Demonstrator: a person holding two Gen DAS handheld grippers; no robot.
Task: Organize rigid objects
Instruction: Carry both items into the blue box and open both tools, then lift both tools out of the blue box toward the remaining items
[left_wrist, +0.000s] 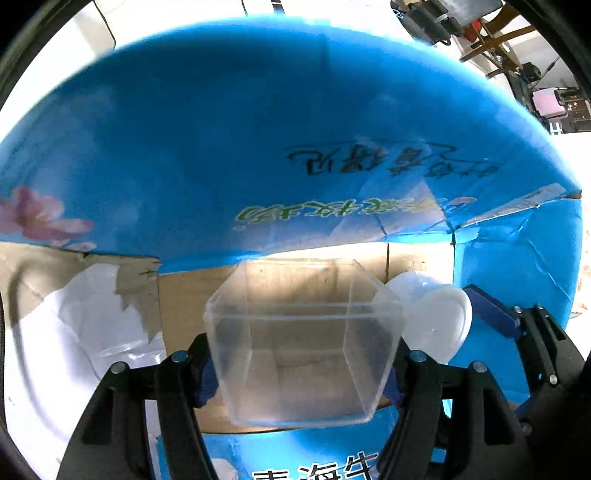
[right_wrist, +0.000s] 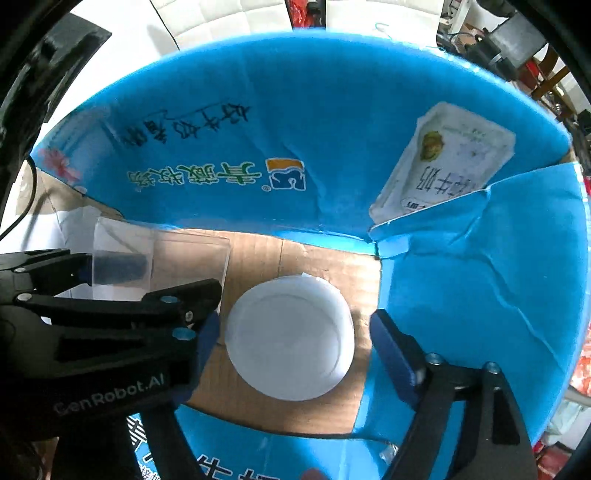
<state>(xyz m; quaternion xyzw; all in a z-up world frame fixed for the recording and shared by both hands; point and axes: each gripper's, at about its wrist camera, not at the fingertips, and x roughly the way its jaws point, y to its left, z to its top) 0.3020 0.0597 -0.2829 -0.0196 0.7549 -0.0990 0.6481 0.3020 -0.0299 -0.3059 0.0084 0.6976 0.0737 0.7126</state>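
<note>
"GenRobot.AI" marks the left gripper (right_wrist: 122, 280), which clamps a clear square box (left_wrist: 303, 347) at lower centre over the blue carton (right_wrist: 461, 295). Right gripper (right_wrist: 295, 336) spread around a white round container (right_wrist: 290, 338) on the cardboard floor.

Workshop-like room: wooden frames (left_wrist: 495, 40), dark equipment (left_wrist: 428, 18), cluttered gear (right_wrist: 517, 37) behind blue carton (left_wrist: 258, 110).

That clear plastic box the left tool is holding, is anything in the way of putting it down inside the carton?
Nothing visible blocks it. The clear plastic box, clamped by the left gripper, hangs over bare brown floor of the blue carton. The white round container sits close beside it, between the right gripper's open fingers, so room that side is tight.
</note>
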